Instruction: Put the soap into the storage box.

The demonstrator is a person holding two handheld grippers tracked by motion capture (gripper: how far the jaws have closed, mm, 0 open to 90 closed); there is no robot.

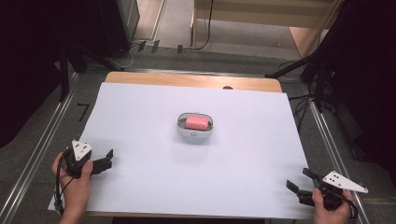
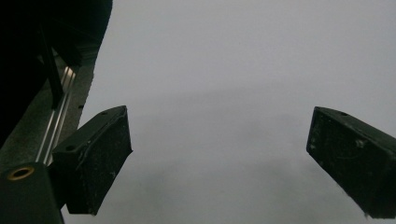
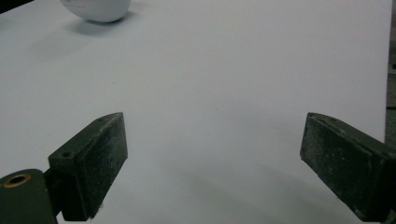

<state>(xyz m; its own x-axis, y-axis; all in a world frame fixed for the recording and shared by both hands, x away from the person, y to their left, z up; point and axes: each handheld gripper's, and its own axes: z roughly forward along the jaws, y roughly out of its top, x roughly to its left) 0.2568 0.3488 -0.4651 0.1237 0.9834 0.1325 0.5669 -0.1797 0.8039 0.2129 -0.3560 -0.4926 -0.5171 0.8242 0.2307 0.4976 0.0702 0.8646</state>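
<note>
Left hand-held gripper [image 1: 108, 159]: jaws spread wide, grasping nothing, resting low over the near left corner of the white-covered counter [image 1: 140, 121]. Right hand-held gripper [image 1: 299, 182]: likewise released and empty, at the near right corner. The small white oval dish [image 1: 195, 133] holding a pink rectangular block [image 1: 197, 122] sits well ahead of both, between them, to the right of the left one and to the left of the right one. Neither touches it.
</note>
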